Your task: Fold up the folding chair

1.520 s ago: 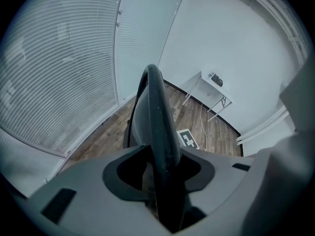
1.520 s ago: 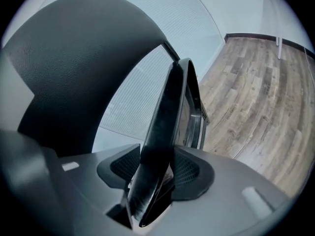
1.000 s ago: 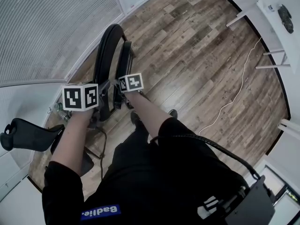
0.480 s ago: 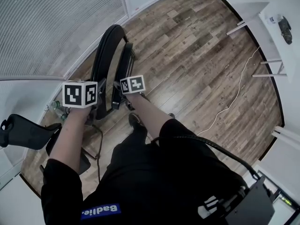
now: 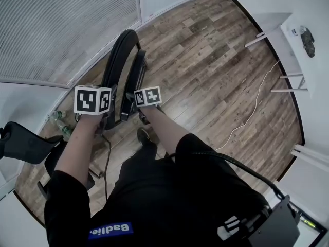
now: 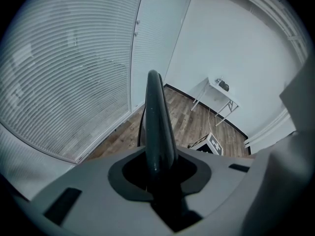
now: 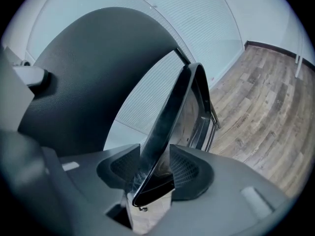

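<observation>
The left gripper has just been closing its jaws, and they now pinch the rim of the folding chair's larger, left-hand black panel, which runs straight up between the pads. The right gripper is clamped on the thin glossy edge of the right-hand panel, with a pad pressed to each side.

So both panels are now held. That looks like the hold needed to press them together and finish the fold.

The chair stands on the wooden floor just ahead of the person, near the window blinds. Its two panels are upright, close together and almost flat.

Compared with a second ago, the left gripper's marker cube sits slightly farther up the panel, and its jaws stand narrower. The right gripper keeps the same grip in the same place. The gap between the two panels looks much as it did, so the chair has not visibly closed further. The whole scene has shifted a little in the head view.
</observation>
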Motion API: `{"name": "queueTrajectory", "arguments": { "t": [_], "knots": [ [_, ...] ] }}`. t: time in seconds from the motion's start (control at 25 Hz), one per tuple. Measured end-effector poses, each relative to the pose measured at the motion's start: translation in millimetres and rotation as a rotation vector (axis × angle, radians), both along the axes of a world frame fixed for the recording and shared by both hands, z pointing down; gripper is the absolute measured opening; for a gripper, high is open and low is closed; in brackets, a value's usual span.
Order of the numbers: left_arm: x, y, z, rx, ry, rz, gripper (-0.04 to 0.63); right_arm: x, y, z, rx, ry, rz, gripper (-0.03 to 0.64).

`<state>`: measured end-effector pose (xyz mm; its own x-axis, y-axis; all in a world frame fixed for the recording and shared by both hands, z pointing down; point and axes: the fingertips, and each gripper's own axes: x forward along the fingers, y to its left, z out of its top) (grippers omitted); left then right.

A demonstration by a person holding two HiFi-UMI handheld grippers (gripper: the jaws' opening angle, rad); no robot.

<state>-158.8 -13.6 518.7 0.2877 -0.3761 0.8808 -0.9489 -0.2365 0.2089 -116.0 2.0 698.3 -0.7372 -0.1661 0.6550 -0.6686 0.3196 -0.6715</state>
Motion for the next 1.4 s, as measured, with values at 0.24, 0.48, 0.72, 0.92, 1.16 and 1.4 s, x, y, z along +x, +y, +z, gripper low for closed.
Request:
{"name": "queueTrajectory", "arguments": {
  "t": [0.24,0.48,0.72,0.92,1.16,1.4],
  "knots": [
    [-6,-1,3,0.010,-0.011,0.002,0.087,23,-9,-17,0.083,-0.003,0.048,0.079],
    [-5,0,1,0.023,-0.038,0.013,0.081,45,-14,-37,0.127,-0.029,0.108,0.012],
    [-11,2,0,0.016,-0.114,0.059,0.067,50,-12,-46,0.160,0.000,0.109,0.009],
    [-13,3,0,0.014,-0.098,0.052,0.068,49,-7,-50,0.164,-0.002,0.110,0.011],
    [-15,0,2,0.027,-0.096,0.034,0.069,52,-2,-57,0.180,0.005,0.090,0.011],
    [-17,2,0,0.042,-0.102,0.028,0.069,58,0,-72,0.209,0.027,0.078,0.011]
  ]
}}
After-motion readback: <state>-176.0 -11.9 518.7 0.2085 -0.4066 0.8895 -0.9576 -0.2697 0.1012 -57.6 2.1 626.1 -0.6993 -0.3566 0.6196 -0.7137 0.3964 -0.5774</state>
